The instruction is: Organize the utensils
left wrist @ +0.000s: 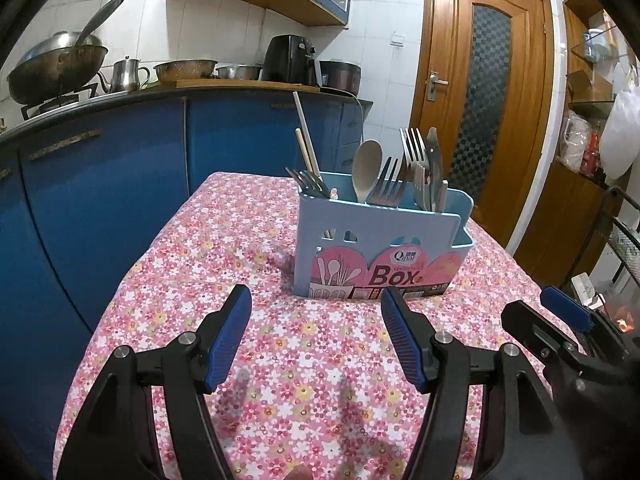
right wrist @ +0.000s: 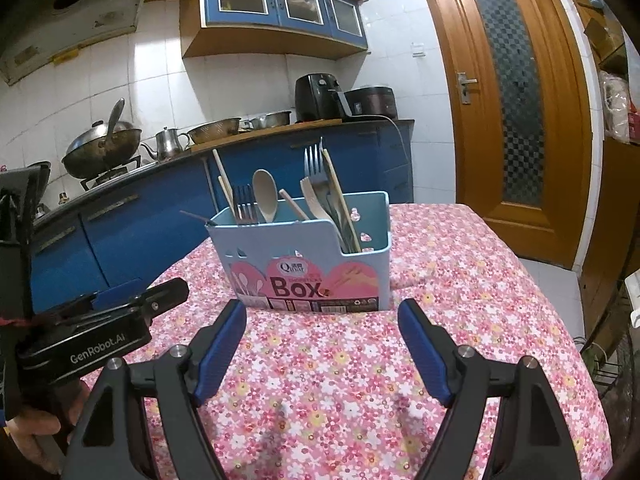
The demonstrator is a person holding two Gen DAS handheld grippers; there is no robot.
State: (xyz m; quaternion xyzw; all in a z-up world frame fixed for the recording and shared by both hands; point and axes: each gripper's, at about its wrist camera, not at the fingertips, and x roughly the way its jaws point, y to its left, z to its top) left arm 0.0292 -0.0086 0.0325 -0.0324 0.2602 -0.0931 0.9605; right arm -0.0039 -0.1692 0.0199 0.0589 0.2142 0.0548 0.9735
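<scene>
Grippers, left gripper and right gripper, gape wide and empty over bare tabletop before the utensil box near the far edge.

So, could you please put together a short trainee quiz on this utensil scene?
1. True or false: the left tool grips a fork.
2. What word is printed large on the blue utensil holder?
3. Which item stands in the holder? A) pale spoon B) whisk C) ladle

Key:
1. False; both it and the right tool are open and empty above the floral tablecloth.
2. Box.
3. A.
</scene>
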